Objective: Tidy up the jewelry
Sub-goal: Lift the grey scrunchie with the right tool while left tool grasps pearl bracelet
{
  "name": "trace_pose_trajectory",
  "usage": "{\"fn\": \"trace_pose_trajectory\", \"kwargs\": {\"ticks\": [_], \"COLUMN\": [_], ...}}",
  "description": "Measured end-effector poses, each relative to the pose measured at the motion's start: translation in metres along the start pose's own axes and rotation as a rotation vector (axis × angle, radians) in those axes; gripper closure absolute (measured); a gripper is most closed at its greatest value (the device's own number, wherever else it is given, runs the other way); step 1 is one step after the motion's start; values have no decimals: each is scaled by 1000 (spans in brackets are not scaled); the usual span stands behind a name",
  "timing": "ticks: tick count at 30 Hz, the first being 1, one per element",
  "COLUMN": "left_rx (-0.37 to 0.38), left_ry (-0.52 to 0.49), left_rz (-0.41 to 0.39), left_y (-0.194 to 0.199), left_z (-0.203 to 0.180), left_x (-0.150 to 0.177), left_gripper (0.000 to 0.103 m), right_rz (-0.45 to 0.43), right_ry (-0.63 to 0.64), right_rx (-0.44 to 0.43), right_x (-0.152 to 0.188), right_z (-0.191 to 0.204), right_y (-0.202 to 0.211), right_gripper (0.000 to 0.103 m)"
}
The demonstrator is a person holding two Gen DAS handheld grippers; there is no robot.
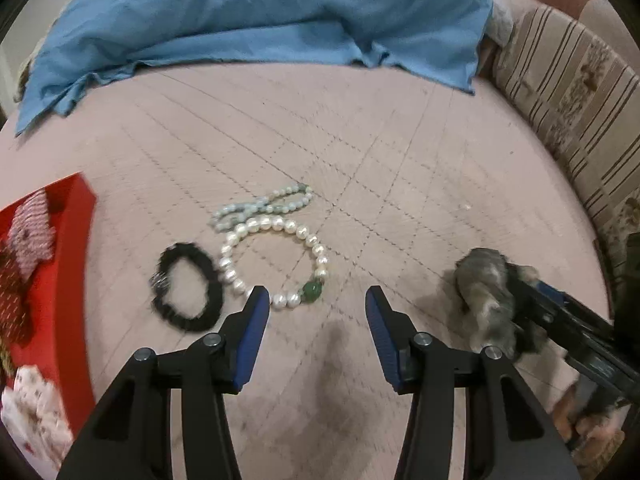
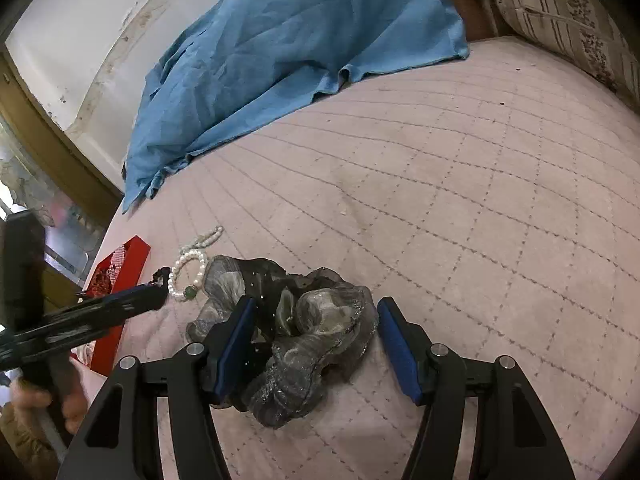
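Quilted pink bedspread [image 1: 360,128]; both tongs gape: left [image 1: 317,300], right [image 2: 316,312] straddling gauzy scrunchie [image 2: 304,340].

We find no readable text, label, brand, number or sign in either view. The red box [image 1: 76,240] holds patterned cloth pieces, but we make out only prints there, no lettering. The striped, flower-patterned cushion [image 1: 568,92] likewise carries pattern alone.

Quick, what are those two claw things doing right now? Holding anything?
Left gripper: open, holding nothing, just short of the pearl bracelet.
Right gripper: open, jaws either side of the grey scrunchie, not closed on it.
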State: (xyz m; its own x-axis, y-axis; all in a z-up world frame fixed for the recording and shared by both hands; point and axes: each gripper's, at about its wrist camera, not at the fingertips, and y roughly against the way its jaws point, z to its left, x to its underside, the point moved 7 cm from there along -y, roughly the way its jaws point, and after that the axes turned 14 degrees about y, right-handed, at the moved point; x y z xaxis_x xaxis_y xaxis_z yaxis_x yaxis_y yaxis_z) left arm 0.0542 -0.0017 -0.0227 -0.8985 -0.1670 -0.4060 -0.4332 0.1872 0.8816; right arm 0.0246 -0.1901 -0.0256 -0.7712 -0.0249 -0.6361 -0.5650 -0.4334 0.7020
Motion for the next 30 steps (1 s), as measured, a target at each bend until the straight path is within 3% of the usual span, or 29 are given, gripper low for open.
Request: {"fn": "trace_pose_trajectory", "kwargs": {"ticks": [8,11,12,14,17,30], "left_rx": [-36,-73,-65,-47,-36,139], "left_ry": [-60,-105,-105,-95,-86,115], "left_rz": [27,10,13,23,15,-11], "left_y": [-27,-31,-30,-27,-18,63], "left_z": [-8,-15,-16,-17,-18,1], "left_x": [-5,-3,-2,-1,4,43], "left_gripper": [56,77,93,93,93,93], "right_rz": [14,28,35,50,51,-14], "right_ry": [-4,3,10,31,58,16], "right_rx": [-38,-64,-71,-82,-91,-131], "right_x": [0,2,3,5,6,0], "right_z": [4,7,10,15,23,21], "right_y": [-6,-10,-12,-15,-15,0], "right_gripper": [40,53,58,74,80,82]}}
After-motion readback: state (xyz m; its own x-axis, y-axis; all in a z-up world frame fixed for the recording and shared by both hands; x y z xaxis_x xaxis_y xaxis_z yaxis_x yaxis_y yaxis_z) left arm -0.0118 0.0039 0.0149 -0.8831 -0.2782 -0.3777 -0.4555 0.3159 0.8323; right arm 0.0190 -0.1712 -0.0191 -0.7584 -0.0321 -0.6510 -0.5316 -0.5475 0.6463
